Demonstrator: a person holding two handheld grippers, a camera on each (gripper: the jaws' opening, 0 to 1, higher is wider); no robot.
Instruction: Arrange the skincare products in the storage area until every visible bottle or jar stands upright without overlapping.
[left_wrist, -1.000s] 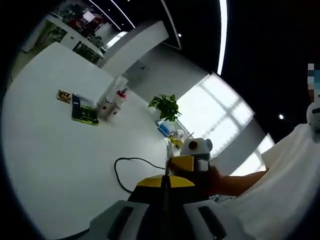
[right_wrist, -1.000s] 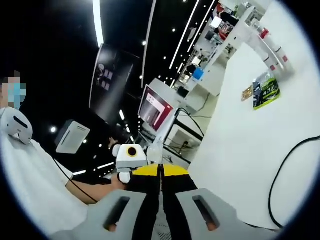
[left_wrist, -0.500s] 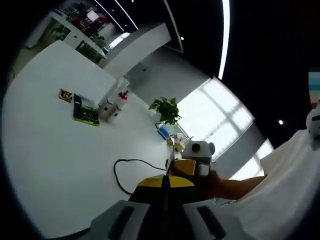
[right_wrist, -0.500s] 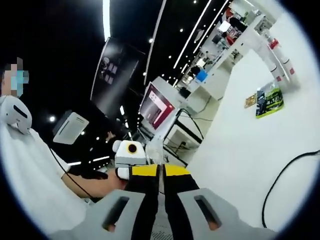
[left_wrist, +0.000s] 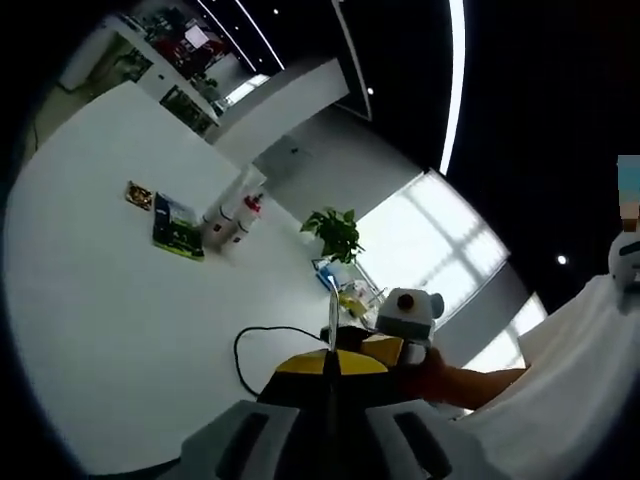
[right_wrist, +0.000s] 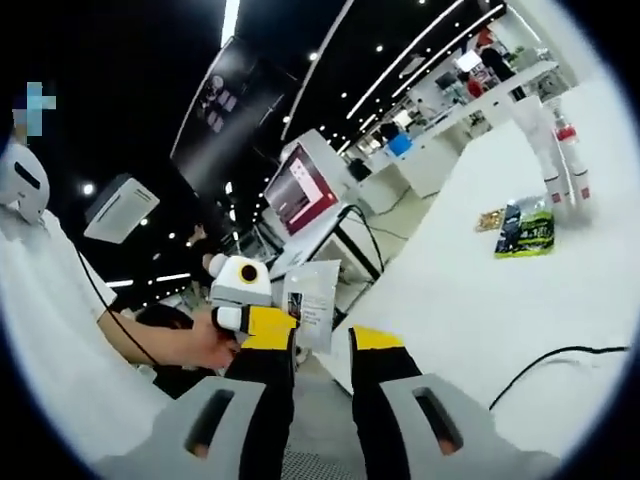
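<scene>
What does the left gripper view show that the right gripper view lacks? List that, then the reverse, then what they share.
Left gripper view: a leafy green potted plant and a bright gridded window. Right gripper view: a red-lit monitor screen. Both: the white table, the flat green packet, two white red-capped bottles and the black cable.

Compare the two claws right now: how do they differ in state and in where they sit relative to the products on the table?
The left claw has its jaws pressed together; the right claw has a clear gap between its yellow-tipped jaws. In the left gripper view the two bottles and the green packet lie upper left of the claw; in the right gripper view they lie upper right. Both claws hold nothing and sit far from the products on the white table.
</scene>
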